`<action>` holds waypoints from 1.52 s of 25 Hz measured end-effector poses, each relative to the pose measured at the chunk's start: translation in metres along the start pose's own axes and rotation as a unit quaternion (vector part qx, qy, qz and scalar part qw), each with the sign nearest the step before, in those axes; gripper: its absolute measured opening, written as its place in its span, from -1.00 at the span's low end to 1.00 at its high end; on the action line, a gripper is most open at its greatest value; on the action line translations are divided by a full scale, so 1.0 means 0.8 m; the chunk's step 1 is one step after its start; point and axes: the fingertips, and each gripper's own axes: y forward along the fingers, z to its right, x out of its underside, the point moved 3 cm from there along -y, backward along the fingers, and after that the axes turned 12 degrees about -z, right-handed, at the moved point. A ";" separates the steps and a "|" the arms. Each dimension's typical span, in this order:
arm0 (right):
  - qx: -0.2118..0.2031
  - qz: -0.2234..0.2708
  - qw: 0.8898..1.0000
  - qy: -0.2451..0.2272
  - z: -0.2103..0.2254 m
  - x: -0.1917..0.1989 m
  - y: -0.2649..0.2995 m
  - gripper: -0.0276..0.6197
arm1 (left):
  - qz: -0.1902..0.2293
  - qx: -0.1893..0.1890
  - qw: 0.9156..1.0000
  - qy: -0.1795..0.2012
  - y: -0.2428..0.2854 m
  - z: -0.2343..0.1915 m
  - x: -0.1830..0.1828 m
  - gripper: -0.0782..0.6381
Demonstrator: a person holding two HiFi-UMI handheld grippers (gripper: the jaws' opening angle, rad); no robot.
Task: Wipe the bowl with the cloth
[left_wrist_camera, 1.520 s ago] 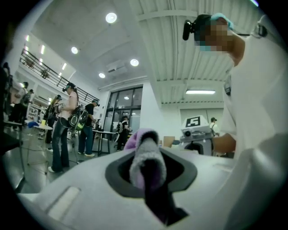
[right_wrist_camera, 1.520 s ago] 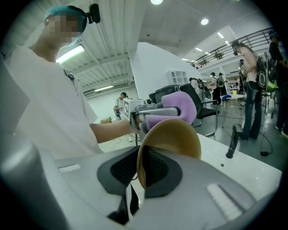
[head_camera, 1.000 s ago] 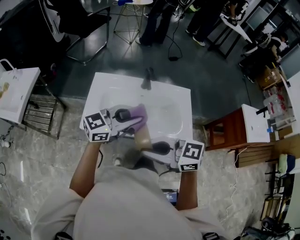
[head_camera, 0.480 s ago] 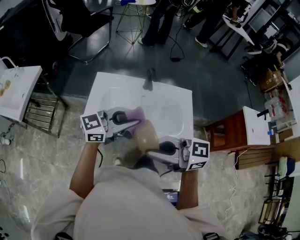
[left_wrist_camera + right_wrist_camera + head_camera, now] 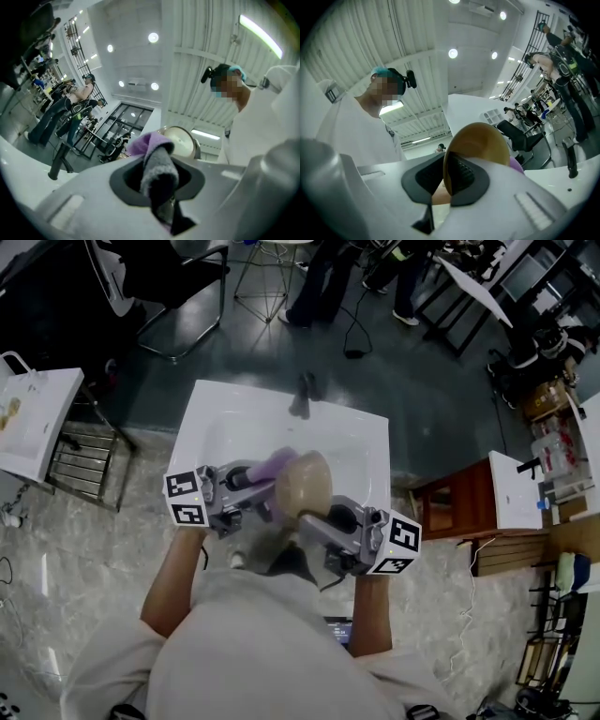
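A tan bowl [image 5: 306, 482] is held up over the white sink [image 5: 217, 418], tipped on its side. My right gripper [image 5: 316, 518] is shut on its rim; its jaws have just been closing with the rim [image 5: 449, 174] between them. My left gripper [image 5: 255, 477] is shut on a purple cloth [image 5: 273, 463], which touches the bowl's left side. In the left gripper view the cloth [image 5: 158, 161] sticks up from between the jaws, with the bowl [image 5: 180, 141] just behind it. In the right gripper view a bit of the cloth [image 5: 516, 164] peeks out behind the bowl [image 5: 480, 139].
A dark faucet [image 5: 301, 394] stands at the sink's far edge. A white cabinet [image 5: 34, 424] with a metal rack is at the left, a wooden cabinet [image 5: 450, 507] at the right. Chairs and standing people [image 5: 330, 277] fill the floor beyond.
My right gripper has lifted the bowl up and forward against the cloth, and the bowl has tipped. The left gripper has rolled a little and stayed in place.
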 end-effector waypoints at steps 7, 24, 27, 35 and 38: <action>0.015 0.048 0.999 0.003 0.022 -0.020 0.013 -0.86 | 0.021 0.033 0.999 -0.007 -0.005 -0.006 -0.009 -0.59; 0.195 -0.097 0.976 -0.009 0.104 0.007 0.025 -0.87 | -0.002 0.020 0.995 0.094 -0.003 0.010 -0.037 -0.59; 0.182 -0.135 0.974 -0.002 0.103 0.018 0.027 -0.87 | -0.014 0.004 0.993 0.115 -0.004 0.013 -0.037 -0.59; 0.187 -0.244 0.952 0.011 0.104 0.051 0.023 -0.87 | -0.075 -0.018 0.984 0.160 0.008 0.013 -0.031 -0.59; 0.188 -0.274 0.943 0.007 0.104 0.062 0.024 -0.87 | -0.104 -0.025 0.978 0.178 0.014 0.011 -0.029 -0.59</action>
